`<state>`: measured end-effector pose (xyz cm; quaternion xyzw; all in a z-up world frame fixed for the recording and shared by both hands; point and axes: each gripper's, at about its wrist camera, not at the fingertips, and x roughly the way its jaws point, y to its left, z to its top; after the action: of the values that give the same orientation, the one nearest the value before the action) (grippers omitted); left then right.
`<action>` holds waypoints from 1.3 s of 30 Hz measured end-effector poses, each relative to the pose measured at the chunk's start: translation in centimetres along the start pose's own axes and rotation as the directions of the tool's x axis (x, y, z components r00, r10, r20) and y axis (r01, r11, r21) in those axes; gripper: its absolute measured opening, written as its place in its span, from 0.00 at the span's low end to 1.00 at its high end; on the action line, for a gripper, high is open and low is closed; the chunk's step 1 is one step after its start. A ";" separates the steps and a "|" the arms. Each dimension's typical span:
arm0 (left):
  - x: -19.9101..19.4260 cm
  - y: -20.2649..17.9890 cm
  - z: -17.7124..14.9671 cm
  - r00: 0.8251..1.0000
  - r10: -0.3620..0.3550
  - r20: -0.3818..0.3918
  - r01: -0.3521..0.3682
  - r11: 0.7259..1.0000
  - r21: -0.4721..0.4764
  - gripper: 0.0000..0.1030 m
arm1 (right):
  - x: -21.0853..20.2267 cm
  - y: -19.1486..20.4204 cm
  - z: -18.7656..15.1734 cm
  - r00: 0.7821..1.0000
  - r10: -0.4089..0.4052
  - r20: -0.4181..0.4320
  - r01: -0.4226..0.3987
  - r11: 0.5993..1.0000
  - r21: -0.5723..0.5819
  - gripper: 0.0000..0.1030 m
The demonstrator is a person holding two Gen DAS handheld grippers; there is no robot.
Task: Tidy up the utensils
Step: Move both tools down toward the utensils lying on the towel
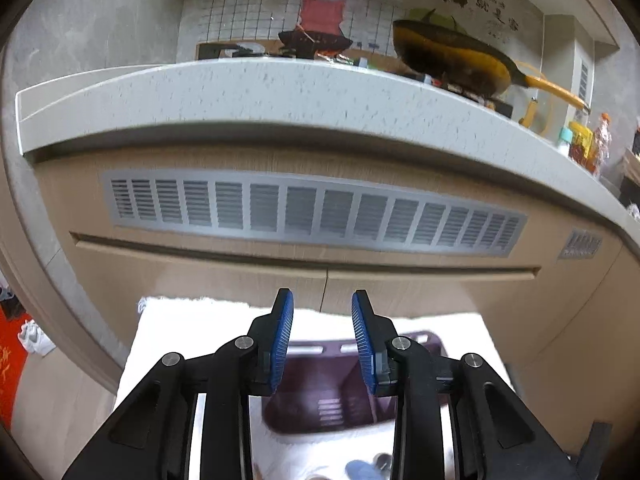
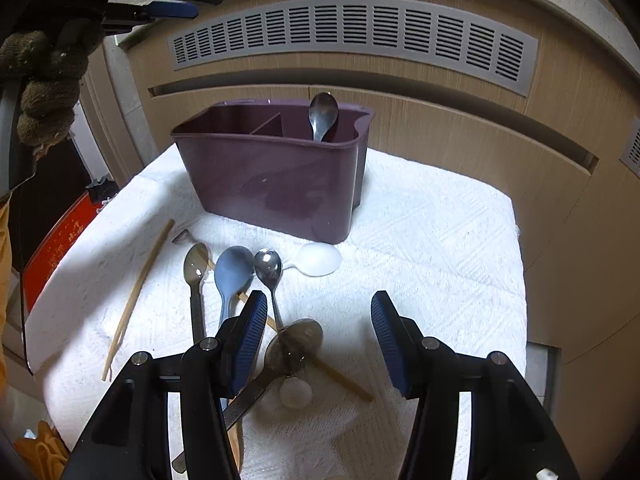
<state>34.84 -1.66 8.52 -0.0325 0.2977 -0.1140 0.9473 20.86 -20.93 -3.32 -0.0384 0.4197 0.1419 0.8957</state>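
Right hand-held gripper [image 2: 319, 312] hangs open over loose metal spoons [image 2: 269, 268] before the purple plastic utensil caddy [image 2: 272, 176], ready to grasp. My left hand-held gripper [image 1: 322, 322], open and empty, waits above that caddy, clear of it.

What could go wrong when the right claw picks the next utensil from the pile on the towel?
The metal spoons, blue spoon and chopstick overlap, so the open right claw may pinch two at once or drag neighbours. The purple caddy stands on a soft white towel; a hard insertion might tip it.

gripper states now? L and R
Left gripper: open, empty, raised above the purple utensil caddy.
Right gripper: open, empty, over the spoons.
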 end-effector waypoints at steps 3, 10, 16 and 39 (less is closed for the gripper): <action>-0.7 -0.2 -3.0 0.998 -0.044 -0.037 0.047 0.996 0.073 0.47 | 0.3 0.3 0.0 1.000 0.012 -0.006 -0.012 1.000 0.002 0.50; -0.3 0.0 -12.8 0.966 -0.052 -0.254 0.086 0.988 0.126 0.64 | 2.0 1.3 -0.1 0.999 0.021 -0.041 -0.023 0.999 -0.026 0.50; 0.0 0.4 -18.6 0.917 -0.093 -0.387 0.121 0.991 0.048 0.64 | 4.7 2.3 1.1 0.995 0.063 -0.081 -0.069 0.995 -0.070 0.50; 5.6 -4.1 -19.6 0.916 0.059 -0.398 0.005 0.988 0.157 0.38 | 3.6 0.5 -0.2 0.998 0.046 -0.047 -0.048 0.999 -0.026 0.54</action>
<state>27.25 -6.79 -10.16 0.0692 0.4761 -0.1279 0.8673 22.74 -19.68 -6.14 -0.0441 0.4390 0.1678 0.8816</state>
